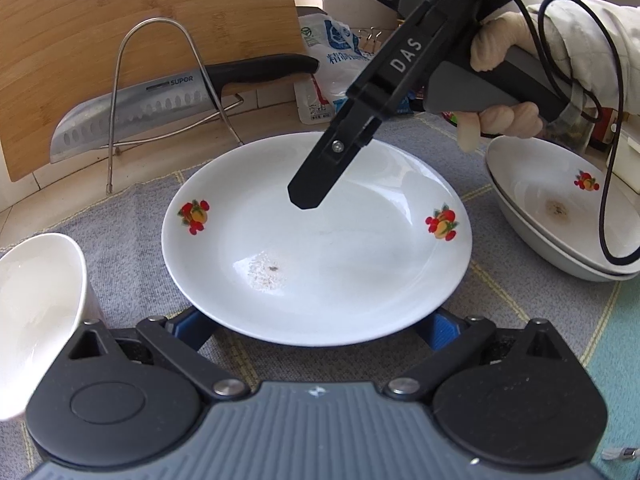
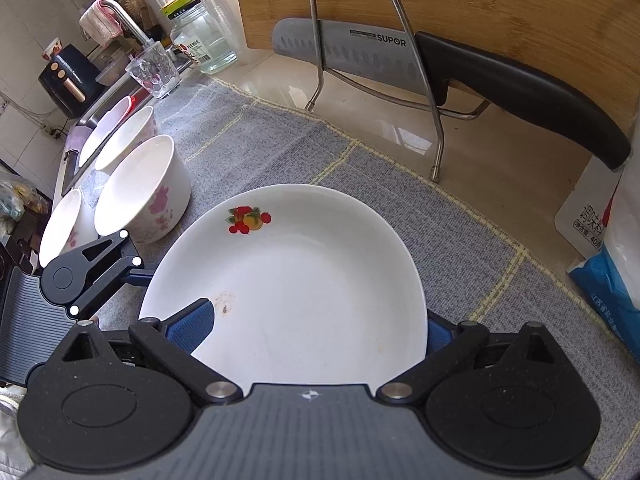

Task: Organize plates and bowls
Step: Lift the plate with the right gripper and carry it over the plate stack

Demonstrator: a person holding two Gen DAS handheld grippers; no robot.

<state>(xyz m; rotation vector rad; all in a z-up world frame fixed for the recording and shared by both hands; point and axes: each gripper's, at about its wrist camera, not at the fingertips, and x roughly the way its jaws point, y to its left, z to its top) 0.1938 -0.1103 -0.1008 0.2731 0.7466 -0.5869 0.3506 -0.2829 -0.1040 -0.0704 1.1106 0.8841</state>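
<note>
A white plate with fruit prints (image 1: 320, 248) lies on the grey mat; it also shows in the right wrist view (image 2: 304, 280). My left gripper (image 1: 316, 332) is open, its blue fingers under the plate's near rim on both sides. My right gripper (image 1: 306, 196) hovers over the plate's middle; in its own view (image 2: 316, 328) it is open, one blue finger (image 2: 192, 326) over the plate and the other beyond the rim. Stacked fruit-print plates (image 1: 560, 216) sit at the right. White bowls (image 2: 140, 188) stand at the left, and one shows in the left wrist view (image 1: 36, 312).
A steel rack (image 1: 160, 92) holds a knife (image 1: 160, 104) against a bamboo cutting board (image 1: 120, 20) behind the mat. Plastic bags (image 1: 332, 64) lie at the back. A glass cup (image 2: 154, 68), a jar (image 2: 204, 40) and a sink faucet (image 2: 124, 20) stand far left.
</note>
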